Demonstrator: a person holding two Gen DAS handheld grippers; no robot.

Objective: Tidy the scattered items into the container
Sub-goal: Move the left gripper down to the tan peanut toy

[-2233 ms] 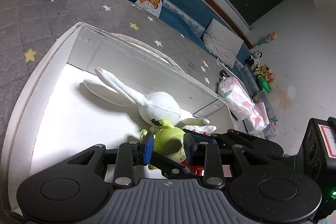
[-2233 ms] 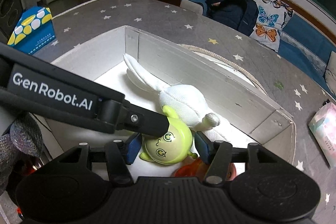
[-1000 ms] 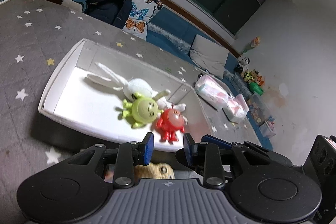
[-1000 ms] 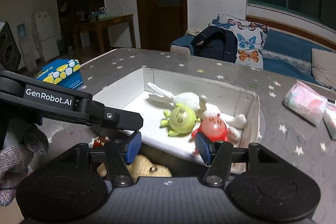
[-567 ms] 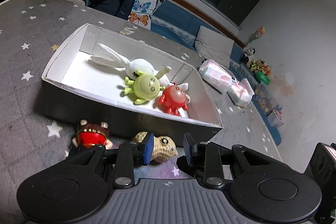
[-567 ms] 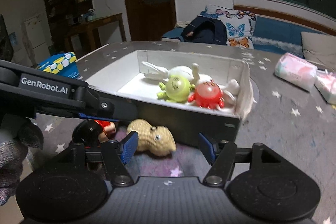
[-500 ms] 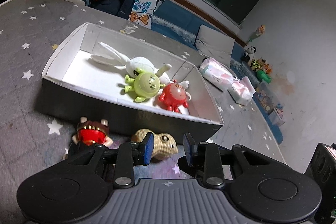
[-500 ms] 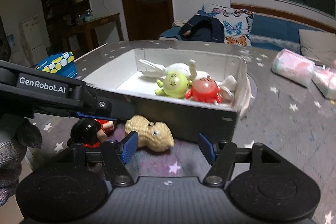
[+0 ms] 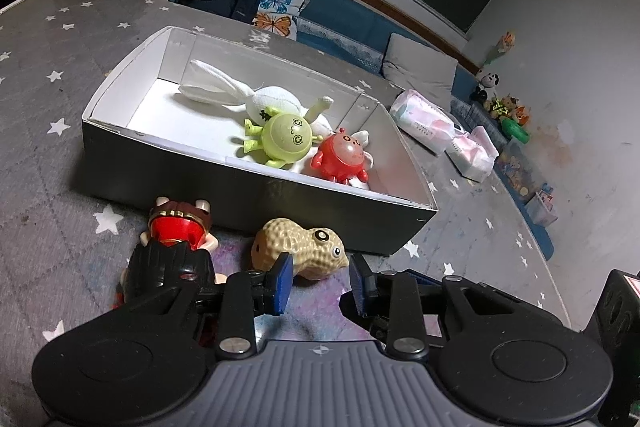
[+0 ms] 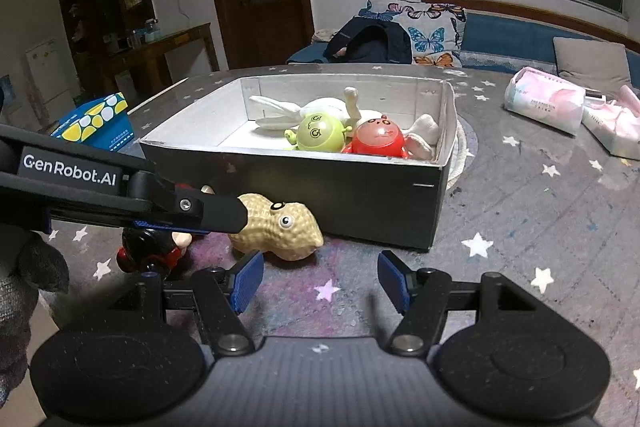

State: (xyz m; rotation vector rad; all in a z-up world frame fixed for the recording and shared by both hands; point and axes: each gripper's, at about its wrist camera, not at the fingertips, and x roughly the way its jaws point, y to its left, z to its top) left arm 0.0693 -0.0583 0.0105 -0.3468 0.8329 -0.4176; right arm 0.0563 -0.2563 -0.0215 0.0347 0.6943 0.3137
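A dark box with a white inside (image 9: pixel 240 191) (image 10: pixel 340 195) holds a white rabbit plush (image 9: pixel 276 97), a green round toy (image 9: pixel 286 139) (image 10: pixel 320 133) and a red round toy (image 9: pixel 342 157) (image 10: pixel 378 139). On the starred mat before its near wall lie a tan peanut plush (image 9: pixel 298 251) (image 10: pixel 280 227) and a red-and-black figure (image 9: pixel 176 239) (image 10: pixel 148 251). My left gripper (image 9: pixel 319 283) is open just short of the peanut, with nothing between its pads. My right gripper (image 10: pixel 321 279) is open and empty, low over the mat, also just short of the peanut.
Pink-and-white tissue packs (image 9: pixel 424 125) (image 10: pixel 544 103) lie on the mat to the right. A blue-and-yellow carton (image 10: pixel 96 123) stands at the left. A gloved hand (image 10: pixel 20 291) holds the left gripper. A sofa with a dark backpack (image 10: pixel 372 43) lies behind.
Both grippers have drawn back out of the box and sunk to the mat in front of it. The green toy stays in the box. The right jaws stand slightly wider.
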